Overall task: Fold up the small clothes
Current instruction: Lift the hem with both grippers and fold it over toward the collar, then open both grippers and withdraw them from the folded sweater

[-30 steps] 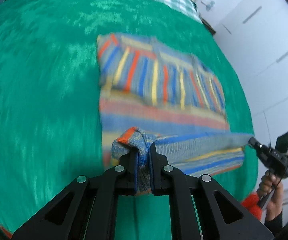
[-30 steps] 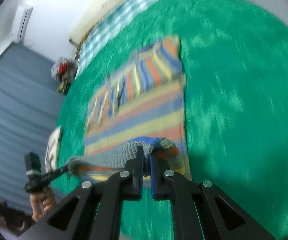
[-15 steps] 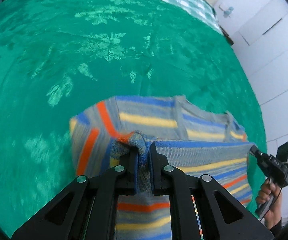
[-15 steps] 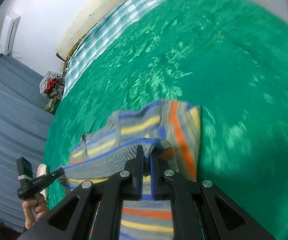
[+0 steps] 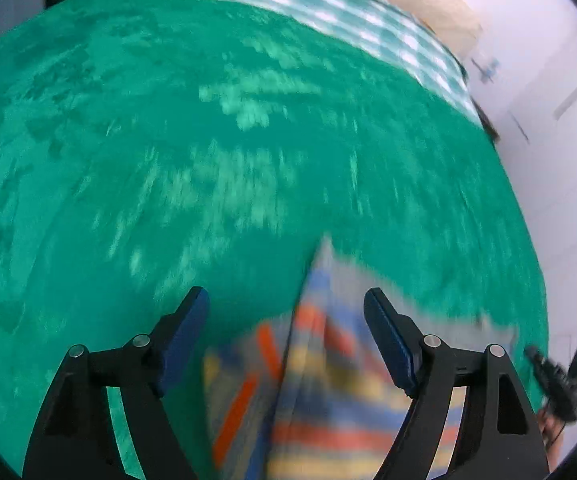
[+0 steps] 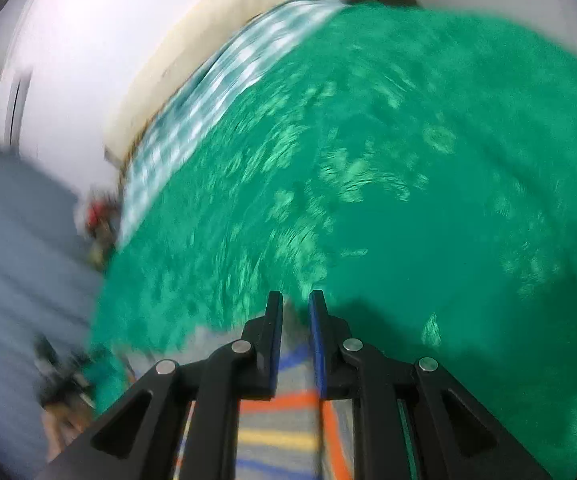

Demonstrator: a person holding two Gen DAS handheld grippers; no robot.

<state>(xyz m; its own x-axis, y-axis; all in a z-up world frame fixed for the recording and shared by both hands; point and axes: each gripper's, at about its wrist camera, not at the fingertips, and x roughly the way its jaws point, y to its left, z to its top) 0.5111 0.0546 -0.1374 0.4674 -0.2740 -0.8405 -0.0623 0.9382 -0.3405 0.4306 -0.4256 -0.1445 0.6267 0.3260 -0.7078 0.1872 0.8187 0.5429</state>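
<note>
While both views are smeared with motion blur, the main layout reads clearly enough: a striped knit garment (image 5: pixel 320 392) lies on a green bedspread (image 5: pixel 208 160) that covers a bed, and no box, basket or other container shows in either view. The left tool (image 5: pixel 286 312) has its jaws standing wide and opening further; the garment's raised fold sits between them but neither blue pad touches it. The right tool (image 6: pixel 295 312) has its jaws narrow and parting; striped cloth shows in the gap below the tips, and it seems to lie loose between the pads rather than pinched, though the blur makes that uncertain.

In the left wrist view the garment's far edge comes to a point just ahead of the tool tips, and beyond it the green bedspread runs broad and bare up to a checked cloth (image 5: pixel 328 4) at the head of the bed. To the right the bedspread ends near a white wall (image 5: pixel 548 120). In the right wrist view the open green stretch fills the middle and right, while grey curtains (image 6: pixel 16 260) close the left side.
</note>
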